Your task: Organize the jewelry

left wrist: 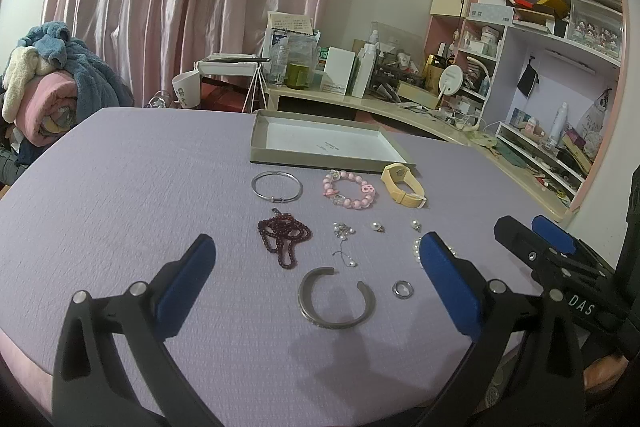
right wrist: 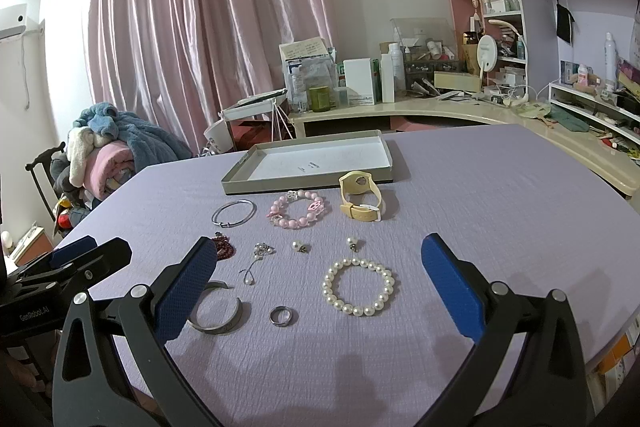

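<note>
Soft, even indoor light is filling both views, with the pink curtain glowing faintly. Faint shadows are falling on the counter toward the camera. Fisheye distortion is bending the edges, and dark vignetting is closing the corners.

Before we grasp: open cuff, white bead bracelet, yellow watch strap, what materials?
Open cuff: looks like metal, dull grey brushed finish, rigid C shape. White bead bracelet: pearl-like beads, glossy with highlights; real or imitation, cannot tell. Yellow watch strap: likely silicone or rubber, matte, with a soft bend.
</note>
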A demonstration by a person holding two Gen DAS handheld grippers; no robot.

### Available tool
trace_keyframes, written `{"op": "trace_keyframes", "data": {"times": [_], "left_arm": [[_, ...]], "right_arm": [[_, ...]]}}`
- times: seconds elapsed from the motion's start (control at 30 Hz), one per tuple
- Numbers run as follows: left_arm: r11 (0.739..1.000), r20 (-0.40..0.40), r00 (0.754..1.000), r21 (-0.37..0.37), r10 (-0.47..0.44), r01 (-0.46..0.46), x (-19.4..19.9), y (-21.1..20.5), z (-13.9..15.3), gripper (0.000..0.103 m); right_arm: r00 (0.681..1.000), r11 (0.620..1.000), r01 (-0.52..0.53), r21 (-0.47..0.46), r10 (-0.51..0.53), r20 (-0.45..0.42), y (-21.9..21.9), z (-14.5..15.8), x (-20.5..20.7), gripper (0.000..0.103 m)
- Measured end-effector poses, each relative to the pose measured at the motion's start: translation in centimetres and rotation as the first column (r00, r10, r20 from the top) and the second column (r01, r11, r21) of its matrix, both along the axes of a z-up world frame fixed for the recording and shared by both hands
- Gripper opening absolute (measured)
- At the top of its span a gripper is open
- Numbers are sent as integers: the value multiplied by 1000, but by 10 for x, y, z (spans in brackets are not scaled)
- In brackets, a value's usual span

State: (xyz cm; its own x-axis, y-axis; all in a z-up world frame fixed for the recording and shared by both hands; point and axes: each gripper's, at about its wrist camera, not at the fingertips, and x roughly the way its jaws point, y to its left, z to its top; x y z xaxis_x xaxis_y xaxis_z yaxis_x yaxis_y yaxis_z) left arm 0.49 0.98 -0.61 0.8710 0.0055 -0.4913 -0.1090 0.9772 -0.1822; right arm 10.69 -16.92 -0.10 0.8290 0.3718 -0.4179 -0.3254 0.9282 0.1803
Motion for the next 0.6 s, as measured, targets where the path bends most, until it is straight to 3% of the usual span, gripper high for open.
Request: {"op": "trace_keyframes", "data": {"times": [0.6], "left_arm": [[1000, -1, 1000, 1, 2, -2, 0, 0, 0, 101]], "right_arm": [[1000, 1000, -1, 0, 1, 1, 1, -1, 2, 102]]}}
